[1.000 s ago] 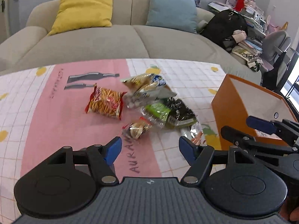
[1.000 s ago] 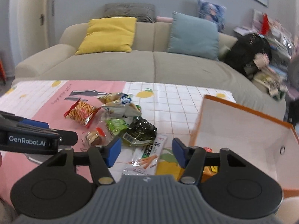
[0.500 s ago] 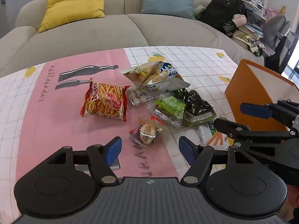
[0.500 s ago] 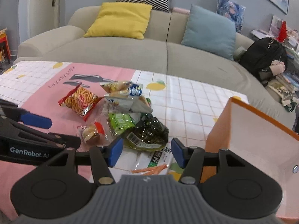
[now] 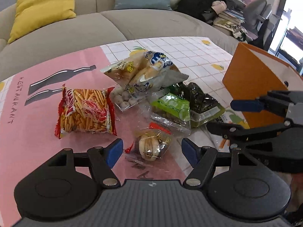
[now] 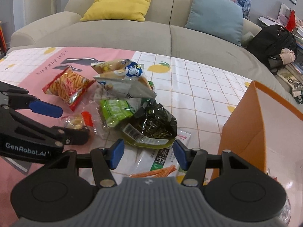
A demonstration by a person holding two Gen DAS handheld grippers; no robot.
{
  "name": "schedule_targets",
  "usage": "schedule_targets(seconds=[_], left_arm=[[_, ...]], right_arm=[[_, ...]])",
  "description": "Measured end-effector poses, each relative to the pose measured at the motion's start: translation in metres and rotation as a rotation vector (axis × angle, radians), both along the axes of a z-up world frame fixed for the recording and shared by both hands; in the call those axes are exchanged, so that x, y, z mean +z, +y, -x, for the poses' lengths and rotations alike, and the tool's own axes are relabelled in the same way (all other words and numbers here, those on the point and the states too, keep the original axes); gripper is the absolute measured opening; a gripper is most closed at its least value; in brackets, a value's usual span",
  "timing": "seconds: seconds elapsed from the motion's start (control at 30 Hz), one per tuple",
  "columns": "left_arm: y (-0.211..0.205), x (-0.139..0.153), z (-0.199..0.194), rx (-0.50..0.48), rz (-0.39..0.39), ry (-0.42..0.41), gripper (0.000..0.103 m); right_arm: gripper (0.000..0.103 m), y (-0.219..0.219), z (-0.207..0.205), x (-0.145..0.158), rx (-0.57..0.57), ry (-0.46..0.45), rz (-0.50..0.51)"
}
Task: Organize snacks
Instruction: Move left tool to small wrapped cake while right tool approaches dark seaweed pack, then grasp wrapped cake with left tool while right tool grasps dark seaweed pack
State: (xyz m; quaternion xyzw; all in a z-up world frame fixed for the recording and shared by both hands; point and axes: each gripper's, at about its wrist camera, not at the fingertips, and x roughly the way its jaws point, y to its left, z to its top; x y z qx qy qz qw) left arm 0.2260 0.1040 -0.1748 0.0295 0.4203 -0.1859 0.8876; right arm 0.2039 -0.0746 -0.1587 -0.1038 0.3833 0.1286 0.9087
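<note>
A heap of snack packs lies on the tablecloth: a red pack of fries sticks [image 5: 86, 111], a clear pack with a small pastry [image 5: 151, 145], a pale pack with blue print [image 5: 151, 71], a green pack [image 5: 174, 106] and a dark seaweed pack [image 6: 151, 124]. A white spicy-strip pack [image 6: 161, 164] lies nearest the right gripper. My left gripper [image 5: 151, 151] is open, its fingers either side of the pastry pack. My right gripper [image 6: 148, 153] is open, just above the spicy-strip pack and the seaweed pack's near edge. An open orange box [image 6: 244, 132] stands to the right.
The table has a pink and white checked cloth [image 5: 34, 113]. A beige sofa [image 6: 132, 34] with a yellow cushion [image 6: 119, 1] and a blue cushion [image 6: 215, 17] runs behind the table. A black backpack [image 6: 272, 43] and clutter sit at the far right.
Both grippers have moved forward and down toward the snack heap. The left now straddles the pastry pack; the right is over the spicy-strip pack. Both stay open.
</note>
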Motion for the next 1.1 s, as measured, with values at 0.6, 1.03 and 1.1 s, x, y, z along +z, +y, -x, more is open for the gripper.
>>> schedule_targets(seconds=[0.6,1.03,1.1], left_arm=[[-0.012,-0.012,-0.011,-0.024,-0.067,-0.045,0.063],[-0.005,-0.007,-0.014,0.103,-0.006,0.061,0.045],[-0.003,-0.006,-0.011,0.114,-0.01,0.069,0.044]], right_arm=[[0.066,0.0,-0.025,-0.015,-0.019,0.015,-0.021],[0.016,-0.009,-0.034,-0.015,-0.067,0.092,-0.147],[0.009,-0.012,-0.032,-0.013,-0.08,0.101,-0.177]])
